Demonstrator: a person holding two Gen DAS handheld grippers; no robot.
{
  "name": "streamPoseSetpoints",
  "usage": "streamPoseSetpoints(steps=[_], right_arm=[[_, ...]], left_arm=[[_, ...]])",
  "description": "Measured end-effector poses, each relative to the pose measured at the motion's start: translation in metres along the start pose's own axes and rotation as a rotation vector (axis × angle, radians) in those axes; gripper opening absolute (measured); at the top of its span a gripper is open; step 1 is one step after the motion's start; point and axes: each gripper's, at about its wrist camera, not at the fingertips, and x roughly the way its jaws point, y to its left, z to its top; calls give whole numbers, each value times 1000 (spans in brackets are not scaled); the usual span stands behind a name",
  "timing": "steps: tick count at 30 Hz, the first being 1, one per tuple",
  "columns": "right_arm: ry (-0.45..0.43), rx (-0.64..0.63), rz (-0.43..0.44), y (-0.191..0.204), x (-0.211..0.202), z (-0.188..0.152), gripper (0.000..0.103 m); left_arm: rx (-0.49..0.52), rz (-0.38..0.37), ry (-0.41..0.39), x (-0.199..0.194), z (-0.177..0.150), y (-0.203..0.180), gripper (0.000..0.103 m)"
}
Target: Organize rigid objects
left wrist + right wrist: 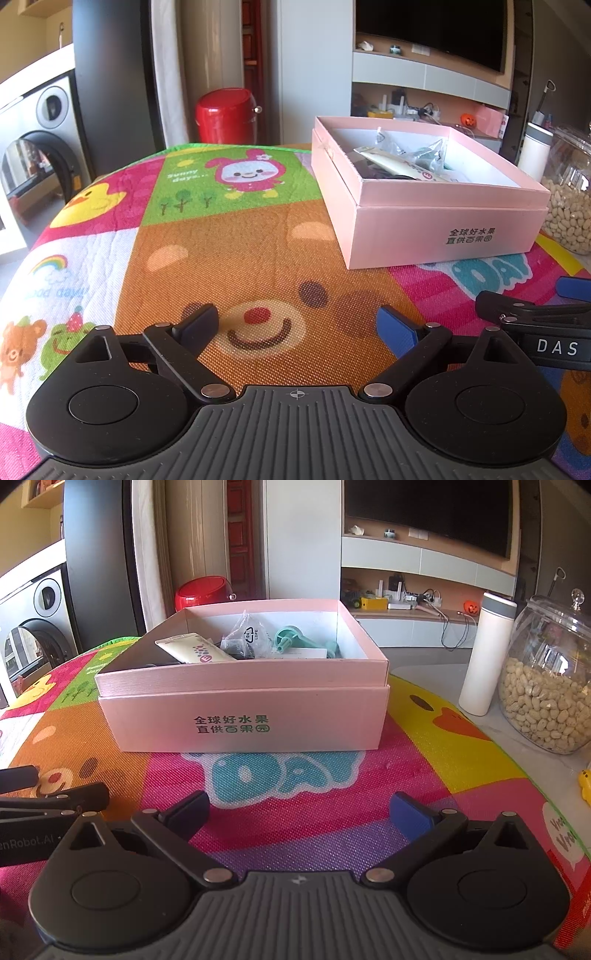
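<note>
My right gripper [299, 812] hangs wide and empty over the mat [332, 805], my left gripper [299, 325] likewise; the pink box [243, 716] lies straight ahead of the right, its long side facing me.

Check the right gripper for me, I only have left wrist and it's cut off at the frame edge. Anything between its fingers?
Observer: Nothing. The right gripper is open over the mat, short of the pink box.
Operator: What's in the box behind the bag?
Observer: A teal plastic piece, beside the clear bag and the cream tube.
Operator: Anything loose near the jar?
Observer: A small yellow object on the bare tabletop, nearer the camera than the glass jar. It is cut off at the frame edge, so I can't identify it.
</note>
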Motion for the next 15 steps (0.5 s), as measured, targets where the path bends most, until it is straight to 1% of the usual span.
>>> streamPoseSetpoints(steps=[15], right_arm=[[0,0,0,0,0,0,103]], left_arm=[[-3,-3,0,0,0,1,96]])
